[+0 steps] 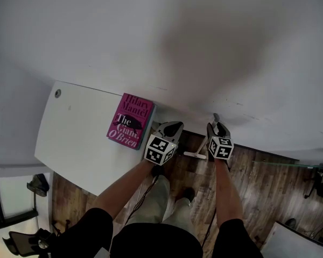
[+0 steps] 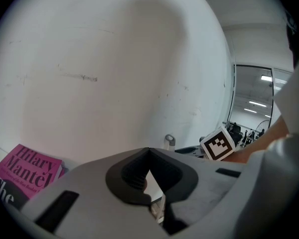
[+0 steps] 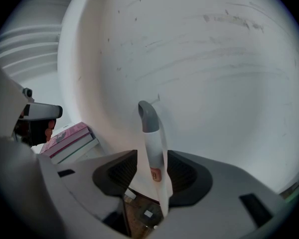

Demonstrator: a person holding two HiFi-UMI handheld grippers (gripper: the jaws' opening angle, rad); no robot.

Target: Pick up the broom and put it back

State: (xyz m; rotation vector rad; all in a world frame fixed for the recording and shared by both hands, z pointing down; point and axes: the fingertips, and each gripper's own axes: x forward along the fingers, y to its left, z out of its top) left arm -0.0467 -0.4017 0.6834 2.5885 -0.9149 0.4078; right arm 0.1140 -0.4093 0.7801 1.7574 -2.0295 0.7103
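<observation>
The broom (image 3: 150, 143) is standing upright close against the white wall (image 1: 177, 47), so to my eye the picking up is done and the putting back is nearing its end. What is remaining, I would judge, is settling it against the wall and letting go. Whether its foot is resting on the wooden floor (image 1: 258, 181) I cannot see. Over on the left, a pink book (image 1: 130, 121) is lying on the white table (image 1: 70, 138), taking no part in this. The left gripper (image 2: 149, 153) is hanging just beside the table's edge near the book, its jaws pressing together at the tips with nothing between them. To its right, the right gripper (image 3: 152, 169) is clamping the broom's white handle below its grey cap, both jaws bearing on it.
</observation>
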